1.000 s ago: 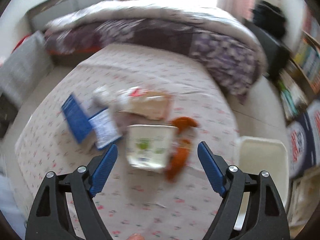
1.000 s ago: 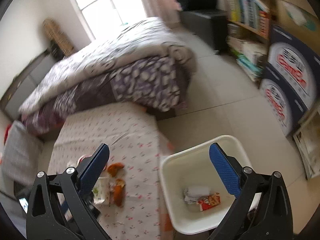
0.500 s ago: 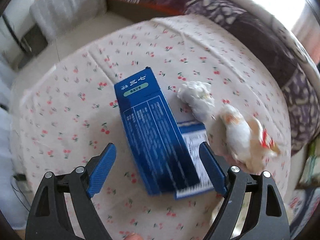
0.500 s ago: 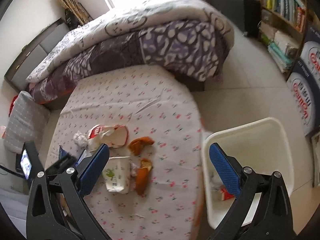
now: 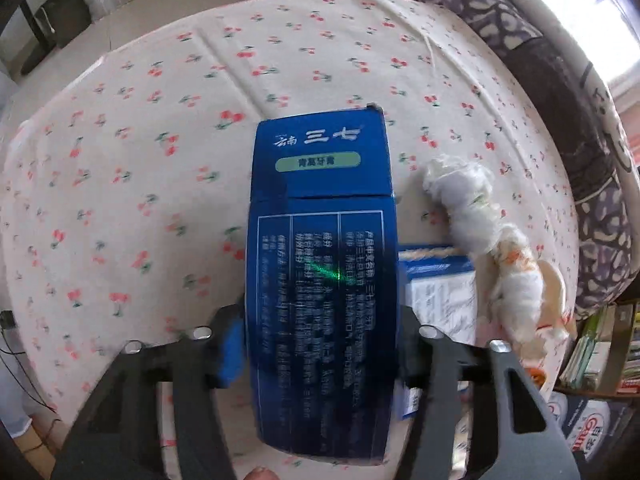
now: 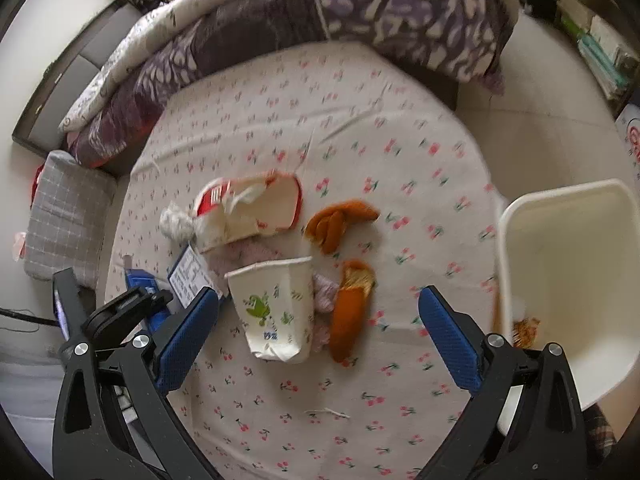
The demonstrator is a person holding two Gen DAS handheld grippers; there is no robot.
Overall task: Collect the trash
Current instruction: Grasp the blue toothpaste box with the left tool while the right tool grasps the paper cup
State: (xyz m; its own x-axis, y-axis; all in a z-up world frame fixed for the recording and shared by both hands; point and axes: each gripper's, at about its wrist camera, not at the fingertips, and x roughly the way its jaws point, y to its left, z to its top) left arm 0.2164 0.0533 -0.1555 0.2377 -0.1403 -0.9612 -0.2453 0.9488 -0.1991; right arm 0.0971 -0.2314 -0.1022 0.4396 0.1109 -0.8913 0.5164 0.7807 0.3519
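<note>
The long dark-blue cardboard toothpaste box (image 5: 322, 280) lay flat on the bed's white sheet printed with small red cherries (image 5: 140, 160). In the left wrist view its long axis ran straight away from the camera, the end with the white title and green label band pointing toward the far side of the bed and the near end reaching below the left tool (image 5: 320, 354). That tool straddled the box across its short width. Its jaws were closing, with the box between them and the blue pad (image 5: 232, 354) at the box's left edge; whether the pads already pressed on the cardboard could not be told through the blur.

Just right of the box lay a smaller white-and-blue printed carton (image 5: 438, 300), partly tucked under it, and beside that a crumpled white tissue wad (image 5: 464, 204) with a torn wrapper (image 5: 520, 296) trailing from it.

The right tool (image 6: 318, 334) hung above the bed with its jaws spread wide and nothing between them. Beneath it a white paper cup with green print (image 6: 276, 308) lay on its side, mouth toward the folded purple patterned quilt (image 6: 320, 12). Near the cup were two orange peel pieces (image 6: 348, 320), a flattened red-and-white carton (image 6: 248, 208) and a grey crumpled wad (image 6: 176, 222). The white plastic bin (image 6: 568, 280) stood off the bed's edge at the right, some trash inside it.
</note>
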